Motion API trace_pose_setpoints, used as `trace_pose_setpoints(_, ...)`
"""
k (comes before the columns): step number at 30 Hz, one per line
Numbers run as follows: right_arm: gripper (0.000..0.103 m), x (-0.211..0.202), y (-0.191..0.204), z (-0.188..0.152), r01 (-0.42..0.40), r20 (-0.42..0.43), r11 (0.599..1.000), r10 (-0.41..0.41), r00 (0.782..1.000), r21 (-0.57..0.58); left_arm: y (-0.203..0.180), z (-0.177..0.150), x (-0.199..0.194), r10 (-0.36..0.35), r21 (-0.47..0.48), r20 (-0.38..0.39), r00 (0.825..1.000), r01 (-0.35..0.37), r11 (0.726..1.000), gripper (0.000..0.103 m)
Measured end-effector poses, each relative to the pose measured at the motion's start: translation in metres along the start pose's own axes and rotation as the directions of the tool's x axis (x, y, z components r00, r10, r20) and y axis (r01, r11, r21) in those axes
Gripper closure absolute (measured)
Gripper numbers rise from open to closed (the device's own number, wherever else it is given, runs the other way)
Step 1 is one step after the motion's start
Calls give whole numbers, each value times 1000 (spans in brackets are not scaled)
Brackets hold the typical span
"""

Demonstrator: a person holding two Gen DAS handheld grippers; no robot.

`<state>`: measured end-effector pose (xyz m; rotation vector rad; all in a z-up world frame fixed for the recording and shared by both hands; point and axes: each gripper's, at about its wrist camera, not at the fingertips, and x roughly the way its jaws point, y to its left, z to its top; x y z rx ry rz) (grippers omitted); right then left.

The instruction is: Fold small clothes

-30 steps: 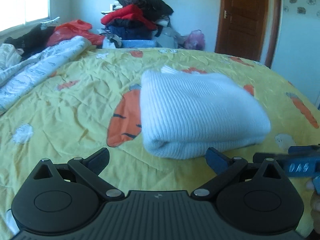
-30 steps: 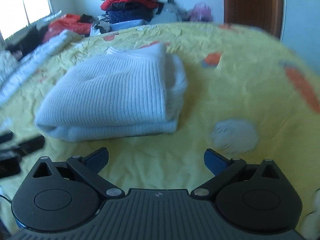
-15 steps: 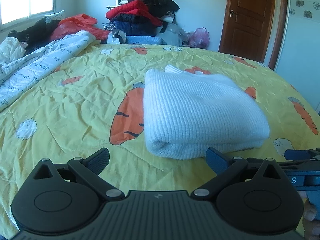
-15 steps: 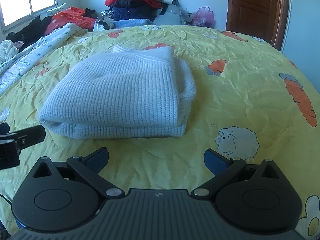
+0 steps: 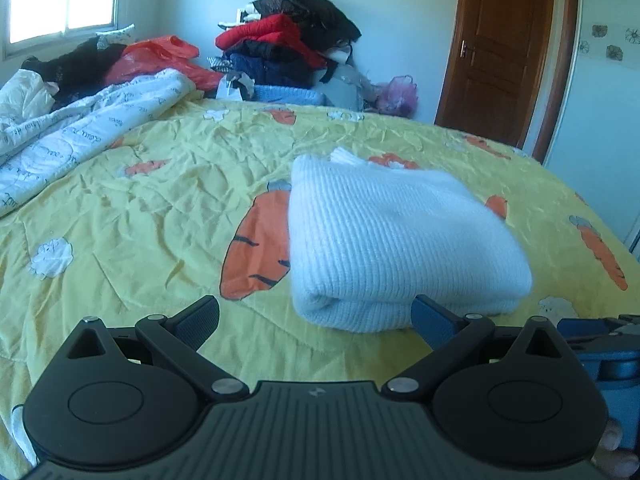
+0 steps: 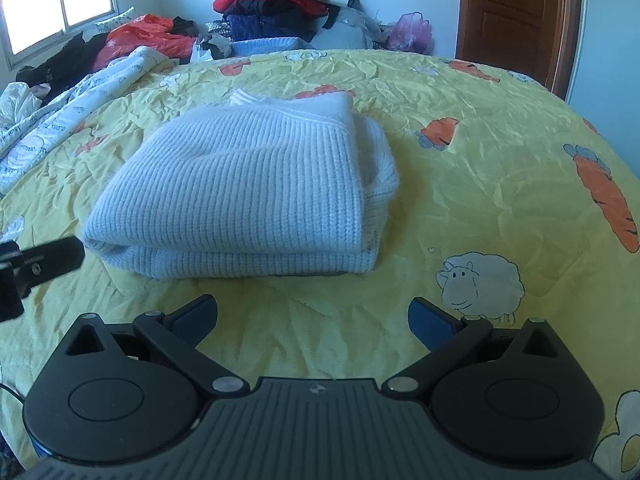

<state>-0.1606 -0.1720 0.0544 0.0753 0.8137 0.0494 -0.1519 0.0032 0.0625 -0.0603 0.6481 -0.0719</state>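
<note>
A white ribbed knit garment [image 5: 396,240] lies folded into a thick rectangle on the yellow carrot-print bedspread [image 5: 160,216]. It also shows in the right wrist view [image 6: 244,196]. My left gripper [image 5: 316,318] is open and empty, just short of the garment's near fold. My right gripper [image 6: 314,318] is open and empty, a little back from the garment's front edge. The left gripper's finger shows at the left edge of the right wrist view [image 6: 44,262]. The right gripper shows at the right edge of the left wrist view [image 5: 600,336].
A white printed quilt [image 5: 76,140] lies along the bed's left side. A heap of red, black and blue clothes [image 5: 288,44] stands beyond the bed's far edge. A brown door [image 5: 504,48] is at the back right.
Both grippers have pulled back slightly and risen; the views have steadied after a blur. The folded garment has not moved.
</note>
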Motion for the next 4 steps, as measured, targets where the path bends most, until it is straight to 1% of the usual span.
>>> trace_pose_setpoints(2,0,1,-1,1,-15,-7,1000,15,1000,7,-3,-2,0,18,23,1,1000,-18,1000,0)
trace_pose_setpoints(4,0,1,-1,2,-21,-9,1000,21,1000,12,-6,-3,5,20,52,-29,999,-19,998,0)
